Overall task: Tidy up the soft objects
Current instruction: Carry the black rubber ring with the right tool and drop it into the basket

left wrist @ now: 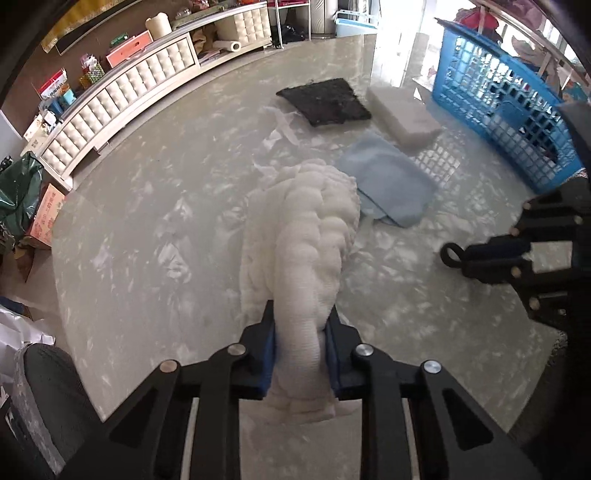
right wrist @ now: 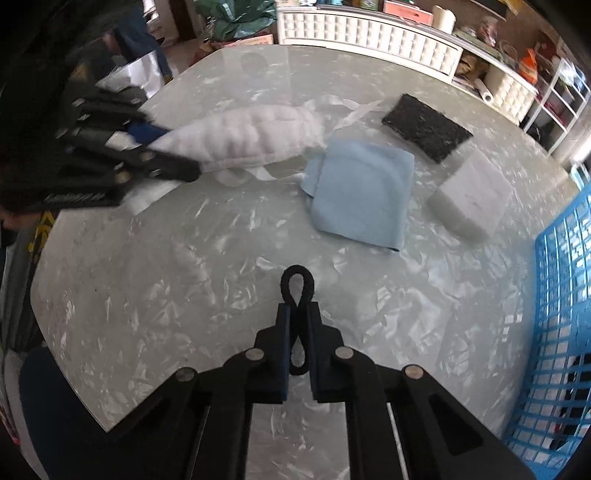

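Observation:
My left gripper [left wrist: 300,321] is shut on one end of a white fluffy cloth [left wrist: 306,229], whose other end rests on the marble table [left wrist: 147,221]. In the right wrist view the same cloth [right wrist: 251,133] stretches from the left gripper [right wrist: 177,155] toward the table's middle. Just above the tabletop, my right gripper [right wrist: 298,310] is shut on a thin black hair tie [right wrist: 296,268], its loop sticking out past the fingertips. The left wrist view shows the right gripper [left wrist: 469,258] at the right with that hair tie [left wrist: 444,258].
A folded light blue cloth [right wrist: 362,192], a black scouring pad [right wrist: 426,127] and a white foam block [right wrist: 472,195] lie on the table. A blue plastic basket [right wrist: 561,295] stands at the right edge. White shelving [right wrist: 369,29] runs behind the table.

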A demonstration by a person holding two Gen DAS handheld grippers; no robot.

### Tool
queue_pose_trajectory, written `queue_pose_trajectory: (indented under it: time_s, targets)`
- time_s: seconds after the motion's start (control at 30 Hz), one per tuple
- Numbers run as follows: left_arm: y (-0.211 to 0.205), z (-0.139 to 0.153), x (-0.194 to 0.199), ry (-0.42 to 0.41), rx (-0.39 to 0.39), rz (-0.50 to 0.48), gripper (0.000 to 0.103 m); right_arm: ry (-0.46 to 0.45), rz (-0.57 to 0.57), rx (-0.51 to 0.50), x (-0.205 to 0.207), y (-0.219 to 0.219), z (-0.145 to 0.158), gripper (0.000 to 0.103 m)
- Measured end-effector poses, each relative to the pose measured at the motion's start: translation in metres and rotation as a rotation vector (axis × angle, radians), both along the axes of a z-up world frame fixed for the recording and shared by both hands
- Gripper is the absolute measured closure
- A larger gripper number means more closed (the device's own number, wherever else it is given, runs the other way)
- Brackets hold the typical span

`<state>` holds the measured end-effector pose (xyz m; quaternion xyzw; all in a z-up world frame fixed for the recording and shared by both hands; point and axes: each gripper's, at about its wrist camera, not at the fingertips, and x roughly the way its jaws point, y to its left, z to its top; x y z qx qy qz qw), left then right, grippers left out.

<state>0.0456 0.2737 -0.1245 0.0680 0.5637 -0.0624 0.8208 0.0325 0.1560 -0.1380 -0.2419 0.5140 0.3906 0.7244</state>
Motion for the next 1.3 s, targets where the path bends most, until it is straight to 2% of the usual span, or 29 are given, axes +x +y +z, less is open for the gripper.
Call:
queue_pose_trajectory:
  time_s: [0.2,0.63,0.97,1.3]
  targets:
    - [-0.013,0.027,-0.022,-0.033,-0.012,-0.002,0.082,0.019,-0.043,-0.002,0.006,-0.016,0.006,0.096]
    - [-0.078,0.073,-0.048,-0.075,-0.024,-0.072,0.082,-0.026,-0.062,-0.032,0.002,-0.065,0.041,0.096]
    - [-0.131,0.092,-0.049,-0.065,-0.052,-0.103,0.082,-0.034,-0.099,0.006,0.002,-0.103,0.075,0.096]
    - [-0.166,0.100,-0.036,-0.066,-0.048,-0.123,0.082,-0.095,-0.111,0.024,0.004,-0.151,0.114,0.096]
